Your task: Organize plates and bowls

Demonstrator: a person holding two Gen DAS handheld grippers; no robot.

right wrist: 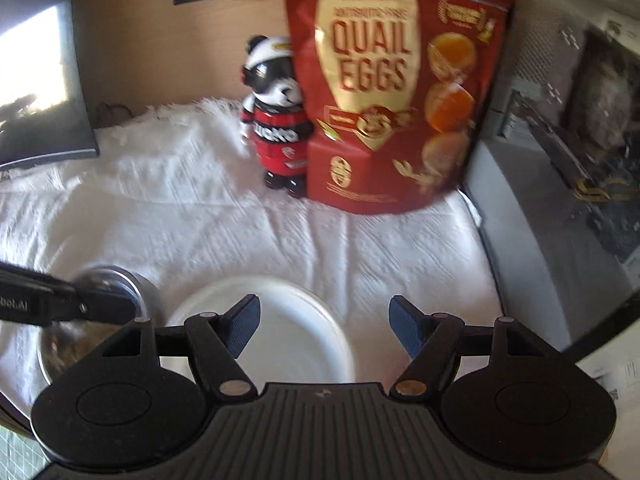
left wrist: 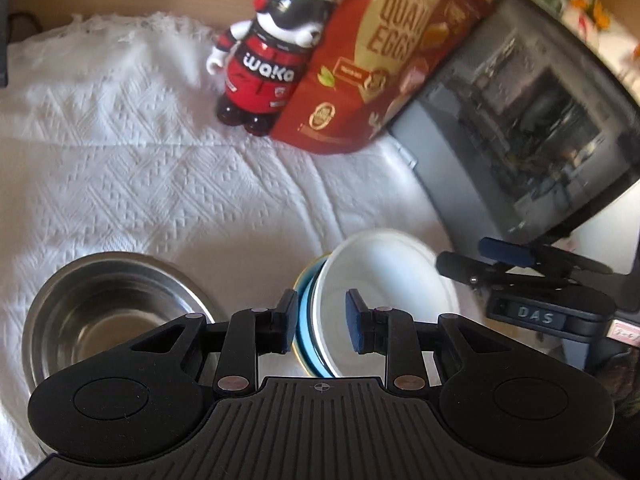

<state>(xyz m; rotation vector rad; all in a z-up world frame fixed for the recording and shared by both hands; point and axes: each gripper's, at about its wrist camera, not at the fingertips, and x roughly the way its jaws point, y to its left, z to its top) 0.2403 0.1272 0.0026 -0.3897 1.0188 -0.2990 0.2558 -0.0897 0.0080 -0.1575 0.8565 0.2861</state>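
Your left gripper [left wrist: 322,322] stands with its jaws partly parted, straddling the near edge of the plate stack: a white plate [left wrist: 384,280] tilted on top, a light blue plate [left wrist: 306,320] beneath it, and a yellow-rimmed plate [left wrist: 298,356] at the bottom. Whether the pads already touch the rims cannot be told. Your right gripper [right wrist: 324,328] hovers with jaws wide, holding nothing, above the far side of the same white plate [right wrist: 280,320].

To grip well, centre the left pads on the rim you mean to lift, close squarely across its thickness, and keep the right gripper clear until the hold is firm. The tilted white plate seems likely to slide, so judge your approach as shallow and slow.

The steel bowl [left wrist: 108,308] sits just left of the stack, round, deep and mirror-bright; expect a slippery wall. The plates look glazed, smooth and thin-lipped. The white tablecloth [left wrist: 140,160] is woven with a raised diamond pattern and lies wrinkled, so bases may rock. Behind stand a glossy panda figurine [left wrist: 264,60], a crinkled red quail egg pouch [left wrist: 380,52] and a grey glass-fronted box [left wrist: 520,120].
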